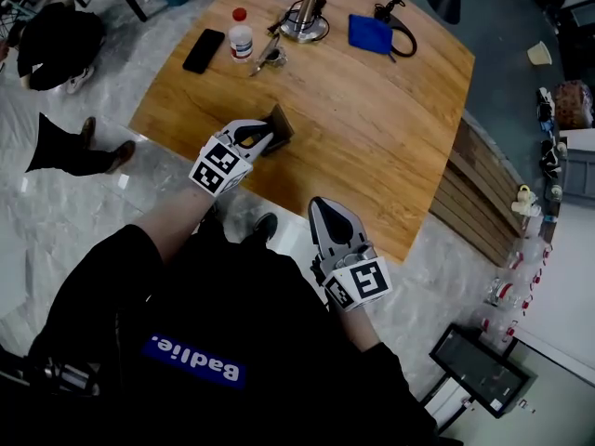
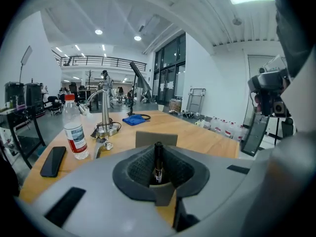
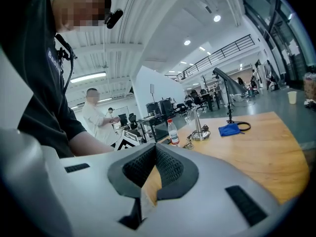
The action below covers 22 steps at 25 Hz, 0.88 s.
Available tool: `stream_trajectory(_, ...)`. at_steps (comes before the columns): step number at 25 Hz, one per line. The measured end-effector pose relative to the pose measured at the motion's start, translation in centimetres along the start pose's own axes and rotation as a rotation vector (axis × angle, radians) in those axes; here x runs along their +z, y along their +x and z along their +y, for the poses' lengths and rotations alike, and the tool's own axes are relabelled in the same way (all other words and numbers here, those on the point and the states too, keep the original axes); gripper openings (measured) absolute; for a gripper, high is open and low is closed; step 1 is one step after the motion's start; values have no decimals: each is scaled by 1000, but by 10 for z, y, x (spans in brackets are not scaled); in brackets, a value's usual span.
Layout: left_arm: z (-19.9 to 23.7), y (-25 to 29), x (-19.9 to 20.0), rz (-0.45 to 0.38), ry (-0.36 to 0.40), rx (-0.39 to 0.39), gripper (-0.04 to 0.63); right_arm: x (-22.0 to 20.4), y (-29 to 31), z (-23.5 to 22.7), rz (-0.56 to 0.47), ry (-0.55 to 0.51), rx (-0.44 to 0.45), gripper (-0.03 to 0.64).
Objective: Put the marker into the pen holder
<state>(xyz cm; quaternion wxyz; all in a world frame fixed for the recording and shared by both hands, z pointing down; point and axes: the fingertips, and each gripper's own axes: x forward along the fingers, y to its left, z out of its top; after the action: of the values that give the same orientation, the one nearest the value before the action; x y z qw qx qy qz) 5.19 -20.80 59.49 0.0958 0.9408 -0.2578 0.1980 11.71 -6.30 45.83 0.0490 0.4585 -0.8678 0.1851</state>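
Observation:
A black marker (image 2: 158, 163) stands upright between the jaws of my left gripper (image 2: 158, 152), which is shut on it. Just beyond the marker's tip sits the brown box-shaped pen holder (image 2: 146, 138). In the head view the left gripper (image 1: 264, 138) reaches onto the wooden table (image 1: 372, 128) with its tips right at the pen holder (image 1: 283, 122); the marker itself is hidden there. My right gripper (image 1: 326, 208) hovers at the table's near edge, away from the holder. Its jaws (image 3: 155, 151) are shut with nothing in them.
At the far side of the table lie a black phone (image 1: 204, 50), a water bottle (image 1: 241, 35), a metal stand base (image 1: 305, 21) with small metal parts beside it, and a blue cloth (image 1: 371, 33). A person's legs (image 1: 74, 147) are on the floor at left.

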Motion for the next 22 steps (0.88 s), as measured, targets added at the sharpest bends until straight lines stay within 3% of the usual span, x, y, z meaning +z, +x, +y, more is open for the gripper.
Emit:
stream_trajectory(10, -1, 16, -29, 82, -1, -50, 52, -7, 6, -2, 16, 5, -22, 3)
stream_trajectory(22, 24, 9, -23, 54, 17, -30, 60, -4, 13, 3, 18, 1, -14, 3)
